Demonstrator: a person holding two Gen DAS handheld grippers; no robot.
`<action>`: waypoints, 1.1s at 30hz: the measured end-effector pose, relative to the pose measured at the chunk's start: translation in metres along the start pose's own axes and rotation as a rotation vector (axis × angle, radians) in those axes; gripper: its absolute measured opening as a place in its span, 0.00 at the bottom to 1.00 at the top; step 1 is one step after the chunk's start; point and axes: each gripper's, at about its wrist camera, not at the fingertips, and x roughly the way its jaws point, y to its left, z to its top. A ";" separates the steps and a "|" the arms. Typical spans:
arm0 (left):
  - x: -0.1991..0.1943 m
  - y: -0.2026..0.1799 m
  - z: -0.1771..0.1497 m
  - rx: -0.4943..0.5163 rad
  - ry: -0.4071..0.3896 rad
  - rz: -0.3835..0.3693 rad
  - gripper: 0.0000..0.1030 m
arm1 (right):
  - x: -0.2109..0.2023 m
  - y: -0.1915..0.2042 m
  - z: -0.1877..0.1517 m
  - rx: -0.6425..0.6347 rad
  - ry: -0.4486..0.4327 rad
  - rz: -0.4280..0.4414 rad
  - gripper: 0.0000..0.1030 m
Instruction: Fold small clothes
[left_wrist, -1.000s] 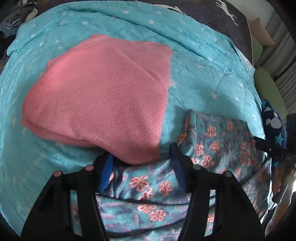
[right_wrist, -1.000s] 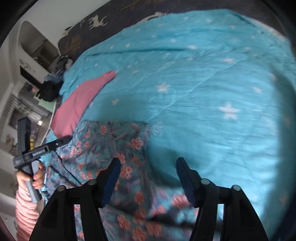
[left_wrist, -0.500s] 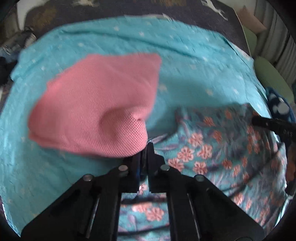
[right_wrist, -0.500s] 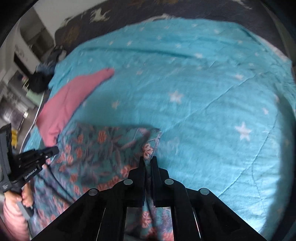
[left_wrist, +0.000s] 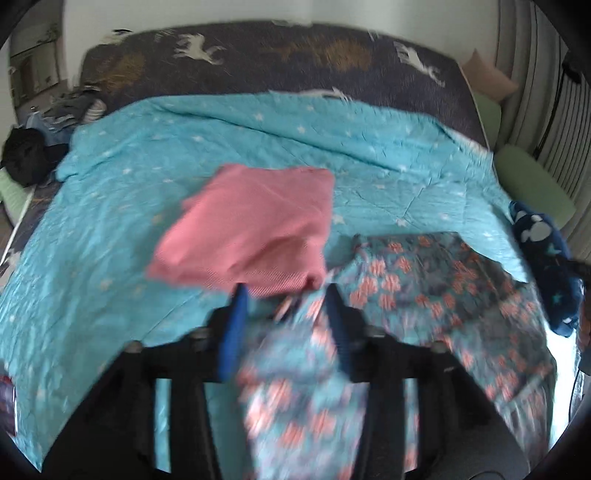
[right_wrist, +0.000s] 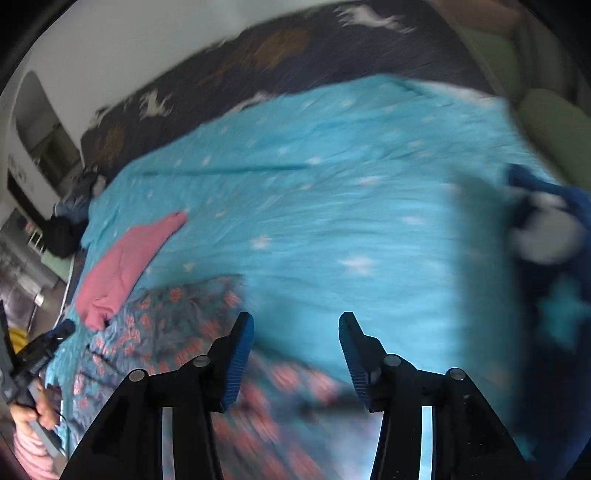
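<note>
Garments, two: pink folded cloth (left_wrist: 251, 229) beside floral cloth (left_wrist: 424, 291) on star quilt (left_wrist: 110, 229); left gripper (left_wrist: 286, 295) and right gripper (right_wrist: 295, 325), jaws just reopened, empty.

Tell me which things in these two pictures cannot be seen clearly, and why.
- Floral garment: left wrist view, near part smeared by motion blur, lower end cut off by the frame.
- Dark blue starred item: right wrist view, too blurred to identify.
- Pink folded cloth: right wrist view, mostly foreshortened; folds unreadable.
</note>
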 end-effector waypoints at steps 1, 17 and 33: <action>-0.018 0.007 -0.017 -0.010 -0.001 0.004 0.51 | -0.023 -0.010 -0.022 -0.010 0.006 0.019 0.48; -0.141 0.035 -0.239 -0.092 0.166 -0.105 0.58 | -0.161 -0.033 -0.288 0.046 0.101 0.194 0.52; -0.198 0.032 -0.314 -0.119 0.134 -0.179 0.50 | -0.215 -0.024 -0.393 0.148 0.086 0.251 0.52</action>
